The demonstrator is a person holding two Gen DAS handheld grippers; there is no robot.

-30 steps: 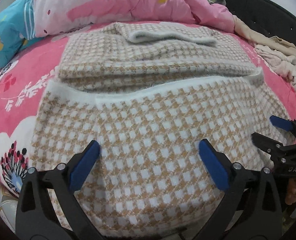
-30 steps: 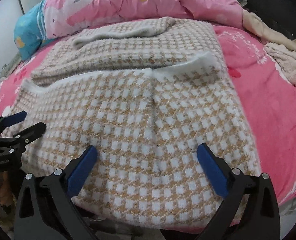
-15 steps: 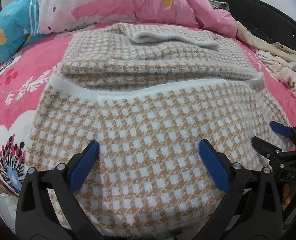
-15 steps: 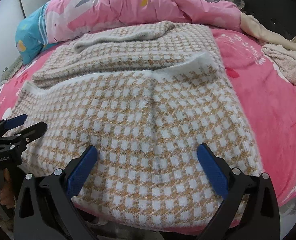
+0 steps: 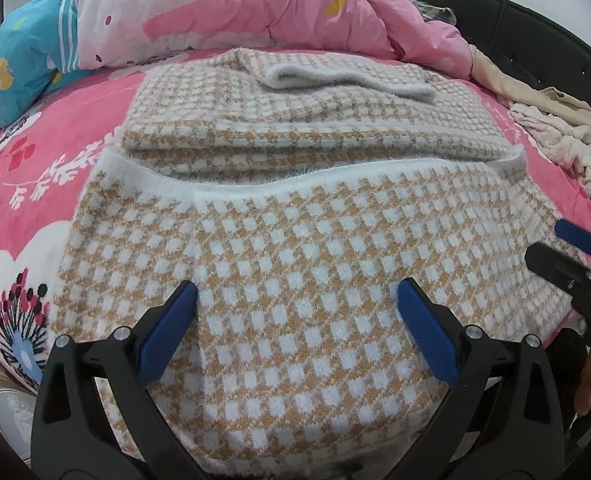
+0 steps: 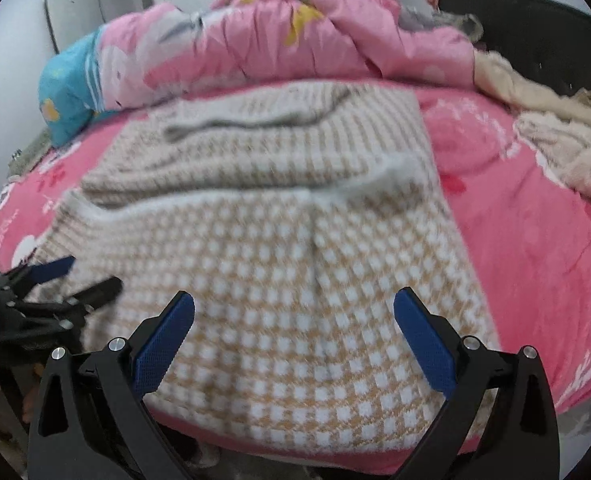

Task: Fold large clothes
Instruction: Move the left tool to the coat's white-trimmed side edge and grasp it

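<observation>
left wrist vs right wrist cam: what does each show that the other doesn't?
Left wrist only: the right tongs at the frame's right edge, and a sharp look at the sweater's white hem band.
Right wrist only: the left tongs at the frame's left edge, plus a white cabinet behind the bed; this view is motion-blurred.
Both: the checked sweater on the pink bedsheet, the bunched pink quilt, the blue pillow, beige clothes at right. Both tongs open, empty.
</observation>
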